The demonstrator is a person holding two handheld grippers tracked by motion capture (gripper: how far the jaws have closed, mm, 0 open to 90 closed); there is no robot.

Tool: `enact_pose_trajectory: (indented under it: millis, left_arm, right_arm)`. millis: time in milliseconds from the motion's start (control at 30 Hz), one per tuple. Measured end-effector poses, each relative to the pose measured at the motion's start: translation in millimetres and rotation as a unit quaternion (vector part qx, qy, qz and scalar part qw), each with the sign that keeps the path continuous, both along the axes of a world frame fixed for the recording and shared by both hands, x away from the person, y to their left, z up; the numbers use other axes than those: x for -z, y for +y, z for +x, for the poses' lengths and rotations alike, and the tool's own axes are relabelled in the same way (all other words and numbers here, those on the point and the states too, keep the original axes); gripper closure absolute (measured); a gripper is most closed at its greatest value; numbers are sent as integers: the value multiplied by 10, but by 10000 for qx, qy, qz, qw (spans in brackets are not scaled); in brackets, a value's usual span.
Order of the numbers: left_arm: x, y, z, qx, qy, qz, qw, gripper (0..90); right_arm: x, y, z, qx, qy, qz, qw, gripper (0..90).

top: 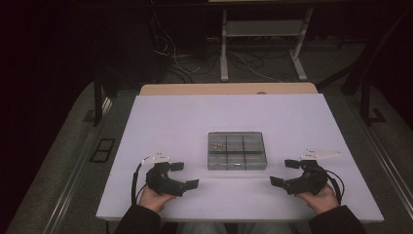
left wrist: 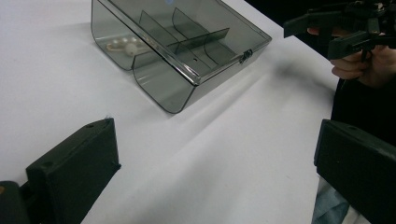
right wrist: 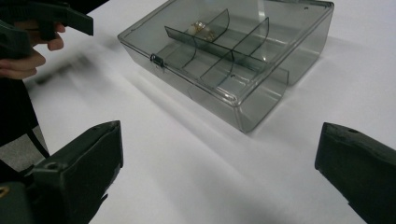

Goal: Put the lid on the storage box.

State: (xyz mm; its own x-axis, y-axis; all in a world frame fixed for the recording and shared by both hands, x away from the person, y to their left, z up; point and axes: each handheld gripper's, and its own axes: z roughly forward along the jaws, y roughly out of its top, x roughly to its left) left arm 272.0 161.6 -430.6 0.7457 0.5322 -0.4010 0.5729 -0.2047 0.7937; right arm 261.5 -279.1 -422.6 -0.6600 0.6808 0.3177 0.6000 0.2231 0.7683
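Observation:
A smoky clear compartment box (top: pixel 236 151) lies in the middle of the white table (top: pixel 195 117), lid down, with a small clasp (left wrist: pixel 246 56) on its near side. A few pale beads (left wrist: pixel 122 45) rest in its far left compartment, also seen as the beads (right wrist: pixel 201 28). My left gripper (top: pixel 185 175) sits left of the box near the front edge, open and empty. My right gripper (top: pixel 284 173) mirrors it on the right, open and empty. In the left gripper view its own jaws (left wrist: pixel 215 158) stand wide, the box (left wrist: pixel 177 46) ahead. In the right gripper view the box (right wrist: pixel 233 56) lies beyond the gripper (right wrist: pixel 219 163).
A wooden tabletop edge (top: pixel 229 88) shows behind the white board. Beyond it stand a metal frame (top: pixel 263 44) and loose cables (top: pixel 175 53) on the floor. White surface lies bare on either side of the box. A person's hand (top: pixel 156 197) holds each gripper.

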Motion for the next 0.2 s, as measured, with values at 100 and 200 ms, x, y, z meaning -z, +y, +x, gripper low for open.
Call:
enact_pose_trajectory:
  millis: [100,200]
  left_arm:
    - [17,-5,1,23,26,17,10000,0]
    - [46,-14,12,48,72,37,10000,0]
  right_arm:
    - [12,-23,-13,12,-12,0,10000,7]
    - [22,-22,-13,1,4,-5,10000,7]
